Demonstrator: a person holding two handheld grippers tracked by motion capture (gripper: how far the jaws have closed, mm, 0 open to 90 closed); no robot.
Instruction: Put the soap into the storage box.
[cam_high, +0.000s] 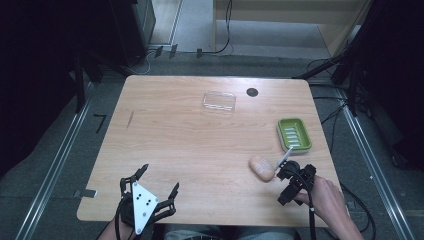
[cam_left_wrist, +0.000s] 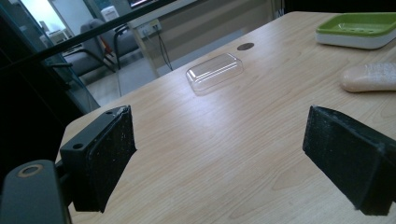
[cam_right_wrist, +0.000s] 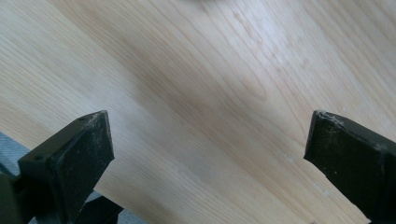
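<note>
- Nearest us, the left gripper (cam_high: 159, 179) sits at the table's (cam_high: 190, 140) near left edge, its grey plate facing up; in the left gripper view its jaws stand spread wide with only bare wood between them.
- At the near right, we see the right gripper (cam_high: 286, 167) held in the person's hand (cam_high: 327, 196); in the right gripper view its jaws are wide apart over bare wood, holding nothing.
- Just beside the right gripper, to its left, lies a tan bar of soap (cam_high: 262, 167), long axis running from far-left to near-right.
- Beyond it, near the right edge, sits the green soap dish (cam_high: 294, 134), long axis running near to far and tilted slightly.
- Farther still, mid-table, a clear plastic lid (cam_high: 219, 101) lies flat with its long axis left to right.
- A small dark round hole (cam_high: 252, 92) lies just beside the lid, to its right.
</note>
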